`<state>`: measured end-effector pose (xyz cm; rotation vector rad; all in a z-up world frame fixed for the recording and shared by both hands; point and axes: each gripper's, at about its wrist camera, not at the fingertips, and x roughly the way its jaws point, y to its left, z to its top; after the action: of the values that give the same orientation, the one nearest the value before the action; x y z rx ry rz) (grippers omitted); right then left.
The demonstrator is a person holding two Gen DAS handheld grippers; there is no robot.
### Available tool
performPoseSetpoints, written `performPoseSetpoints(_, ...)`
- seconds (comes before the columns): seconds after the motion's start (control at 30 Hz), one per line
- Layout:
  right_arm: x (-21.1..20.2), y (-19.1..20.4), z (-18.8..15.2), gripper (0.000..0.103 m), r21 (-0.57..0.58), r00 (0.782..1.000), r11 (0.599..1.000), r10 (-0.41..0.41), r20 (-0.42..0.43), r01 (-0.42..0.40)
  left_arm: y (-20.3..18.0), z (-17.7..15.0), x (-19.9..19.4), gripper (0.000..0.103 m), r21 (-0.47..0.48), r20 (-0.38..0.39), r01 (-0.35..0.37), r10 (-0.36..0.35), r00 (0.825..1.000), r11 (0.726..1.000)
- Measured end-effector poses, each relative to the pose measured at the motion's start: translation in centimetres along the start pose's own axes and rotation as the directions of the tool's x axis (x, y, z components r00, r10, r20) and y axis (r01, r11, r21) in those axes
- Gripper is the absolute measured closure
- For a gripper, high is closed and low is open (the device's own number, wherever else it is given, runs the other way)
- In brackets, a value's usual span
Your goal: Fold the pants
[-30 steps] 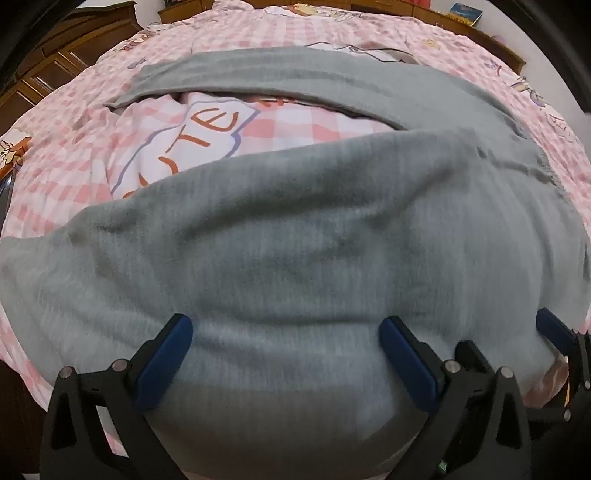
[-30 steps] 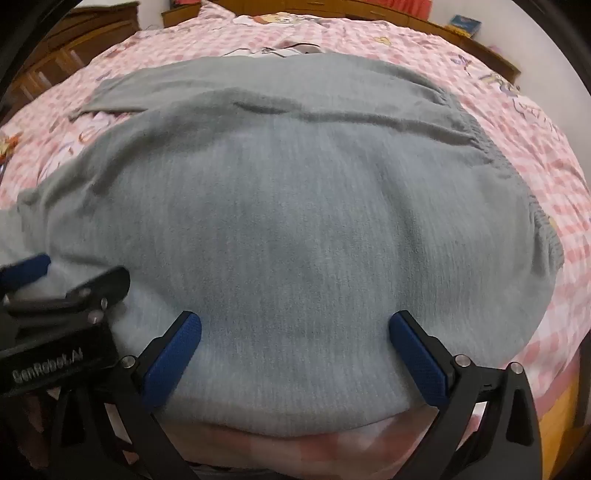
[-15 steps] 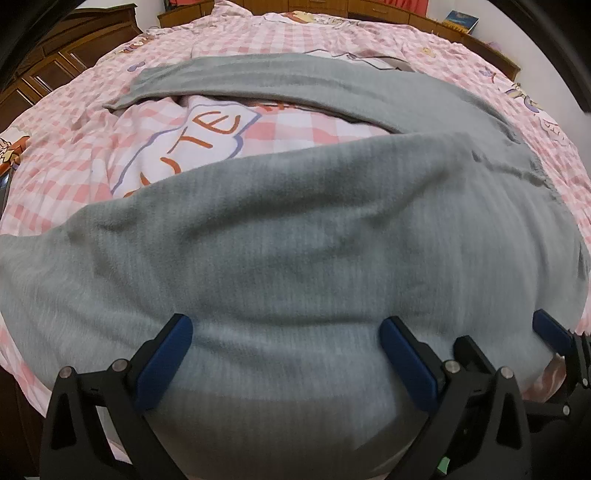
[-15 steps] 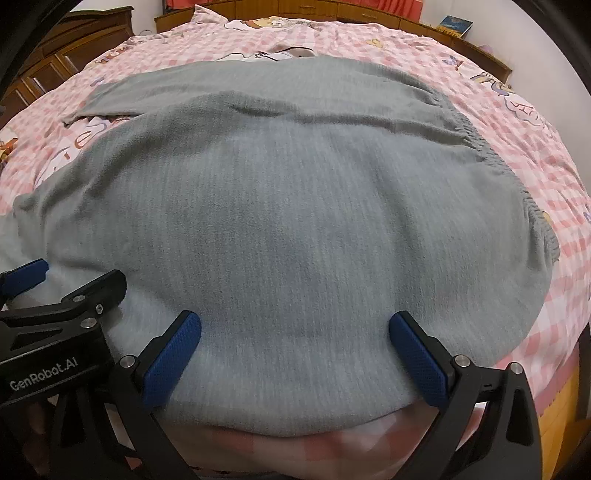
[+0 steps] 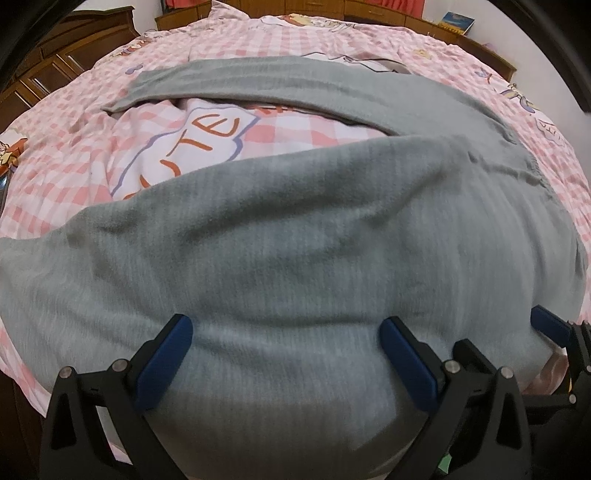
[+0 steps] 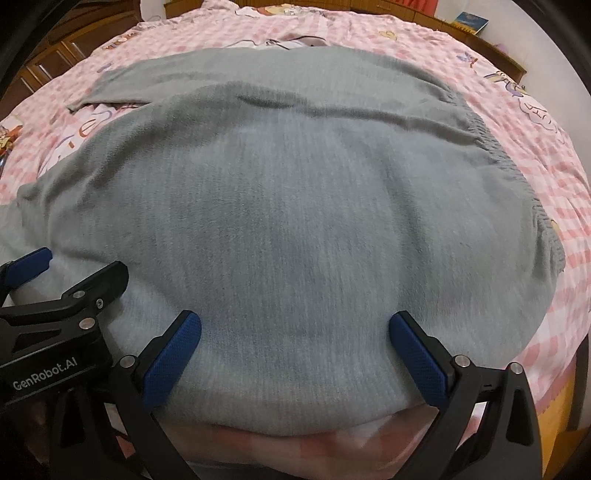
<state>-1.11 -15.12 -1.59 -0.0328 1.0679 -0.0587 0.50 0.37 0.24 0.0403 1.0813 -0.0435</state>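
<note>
Grey pants [image 5: 295, 251] lie spread on a pink checked bed, waistband [image 6: 491, 147] to the right, two legs running left. The far leg [image 5: 280, 81] lies apart from the near leg, with bedsheet showing between them. My left gripper [image 5: 286, 343] is open, low over the near leg close to the near edge. My right gripper [image 6: 295, 339] is open over the seat part of the pants [image 6: 295, 221], just right of the left gripper [image 6: 62, 291]. Neither holds cloth.
The pink checked bedsheet [image 5: 66, 147] carries a cartoon print with letters [image 5: 207, 136]. Dark wooden drawers [image 5: 55, 62] stand at the far left. A wooden headboard ledge with a book [image 5: 458, 20] runs along the back. The bed's near edge [image 6: 554, 354] drops off at the right.
Both grippers have pulled back and risen slightly, so more of the bed shows at the far side. The pants have not moved. Both stay open.
</note>
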Motion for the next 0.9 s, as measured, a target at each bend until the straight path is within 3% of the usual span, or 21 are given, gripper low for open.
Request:
performPoseSetpoints(0.47,-0.5,0.7,-0.6,0.000,-0.001,0.999,1.000,-0.022,0.040,0.022,-0.1,-0.4,-0.2,0.000,0.024,0.013,-0.003,0.002,1.000,1.000)
performPoseSetpoints(0.6,-0.6,1.0,-0.9,0.000,-0.004,0.999,1.000,-0.022,0.036,0.022,0.1,0.1,0.0,0.000,0.043,-0.028,0.014,-0.013,1.000,0.999)
performPoseSetpoints(0.9,-1.4,0.0,-0.4,0.003,-0.028,0.999,0.999,0.031,0.008,-0.031,0.5,-0.3,-0.6,0.000,0.055,-0.014,0.038,-0.038,0.999,0.998)
